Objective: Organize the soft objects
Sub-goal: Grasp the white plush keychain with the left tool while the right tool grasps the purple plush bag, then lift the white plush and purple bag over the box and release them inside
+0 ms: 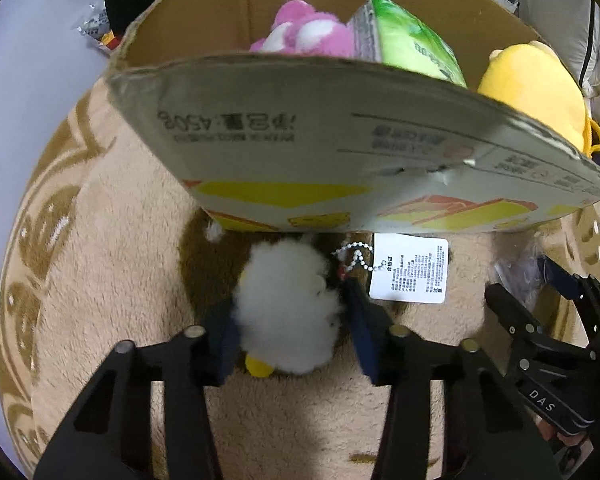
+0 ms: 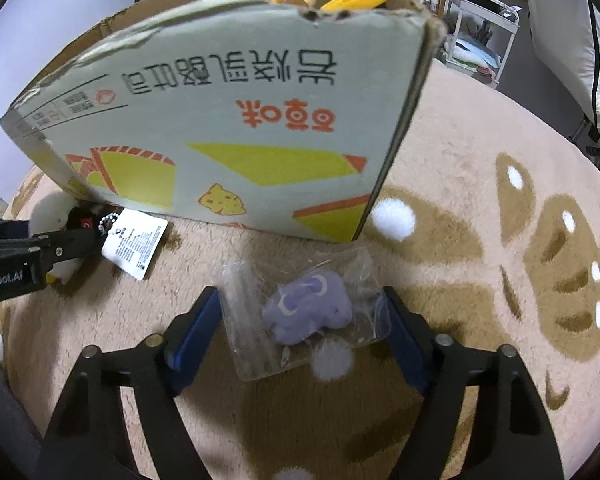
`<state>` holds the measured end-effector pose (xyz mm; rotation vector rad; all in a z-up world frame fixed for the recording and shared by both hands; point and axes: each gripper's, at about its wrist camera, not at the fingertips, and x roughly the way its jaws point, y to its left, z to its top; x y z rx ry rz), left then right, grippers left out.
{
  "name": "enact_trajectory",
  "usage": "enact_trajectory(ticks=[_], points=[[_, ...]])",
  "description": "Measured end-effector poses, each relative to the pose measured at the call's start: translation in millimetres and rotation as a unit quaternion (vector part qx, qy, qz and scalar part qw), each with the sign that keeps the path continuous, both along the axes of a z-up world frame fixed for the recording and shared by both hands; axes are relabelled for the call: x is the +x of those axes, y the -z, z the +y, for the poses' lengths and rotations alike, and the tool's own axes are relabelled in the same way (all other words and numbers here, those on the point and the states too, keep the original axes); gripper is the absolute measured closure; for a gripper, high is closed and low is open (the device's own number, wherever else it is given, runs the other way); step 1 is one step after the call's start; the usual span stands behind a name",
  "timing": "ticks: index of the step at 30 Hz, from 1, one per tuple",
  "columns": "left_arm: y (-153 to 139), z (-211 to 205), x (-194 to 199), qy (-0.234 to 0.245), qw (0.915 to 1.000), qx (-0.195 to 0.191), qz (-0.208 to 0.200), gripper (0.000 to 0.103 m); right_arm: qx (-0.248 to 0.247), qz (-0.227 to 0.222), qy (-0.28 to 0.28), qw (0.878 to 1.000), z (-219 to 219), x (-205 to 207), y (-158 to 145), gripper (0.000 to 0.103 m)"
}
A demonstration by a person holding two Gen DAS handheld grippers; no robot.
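Cardboard dominates both wrist views: an open cardboard box point(image 1: 340, 152) stands on a plush beige rug point(image 1: 112, 280) just ahead of the two tongs, its printed side wall facing them. Over its rim show a pink plush point(image 1: 304, 32), a green pack point(image 1: 412, 40) and a yellow plush point(image 1: 536, 92), all inside the box.

At the left gripper point(image 1: 288, 320), a fluffy white plush toy point(image 1: 288, 312) lies on the rug between the blue-padded fingers point(image 1: 364, 332), which sit against its two sides; whether they press it firmly is hard to tell, though the jaws appear closed onto it. A bead chain point(image 1: 356, 260) runs from the toy to a white paper tag point(image 1: 412, 268), which lies flat just ahead and to the right of that gripper, near the foot of the box.

At the right gripper point(image 2: 300, 320), the jaws stand spread wide. Between them, on the rug, rests a clear plastic bag point(image 2: 252, 320) holding a small purple plush point(image 2: 308, 312). One blue finger point(image 2: 196, 328) lies just beside the bag's left edge, the other at its right edge; neither visibly squeezes it. From this view the left tongs and white toy appear far off to the left, by the box's near corner.
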<state>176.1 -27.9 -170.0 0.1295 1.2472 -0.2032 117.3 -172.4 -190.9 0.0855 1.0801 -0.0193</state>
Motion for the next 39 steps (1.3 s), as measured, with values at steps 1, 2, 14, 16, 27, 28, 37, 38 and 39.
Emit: enact_trajectory(ticks=[1,2,14,16,27,28,37,38,39], points=[[0,0,-1,-0.003,1.0,0.002,0.0,0.069,0.0,-0.001,-0.001,1.0,0,-1,-1,0.023],[0,2,-2,-0.006,1.0,0.002,0.0,0.07,0.002,-0.003,-0.001,1.0,1,-2,-2,0.024],[-17,30,-31,-0.047,0.9987,-0.011,-0.018,0.071,0.044,-0.027,0.019,0.998,-16,-16,-27,0.029],[-23,33,-34,-0.05,0.9982,-0.016,-0.028,0.071,0.054,-0.042,0.025,0.997,-22,-24,-36,0.029],[-93,34,-62,-0.047,0.9883,-0.033,-0.141,0.071,0.077,-0.14,0.019,0.987,-42,-52,-88,0.029],[-101,35,-67,-0.044,0.9857,-0.037,-0.158,0.071,0.077,-0.148,0.017,0.986,-42,-53,-90,0.029],[-157,31,-81,-0.04,0.9536,-0.059,-0.293,0.071,0.075,-0.211,0.003,0.975,-38,-60,-125,0.029],[-159,32,-82,-0.045,0.9502,-0.059,-0.303,0.071,0.075,-0.215,0.004,0.974,-40,-60,-127,0.029],[-163,32,-81,-0.048,0.9453,-0.059,-0.317,0.071,0.077,-0.221,0.004,0.972,-41,-59,-130,0.029]])
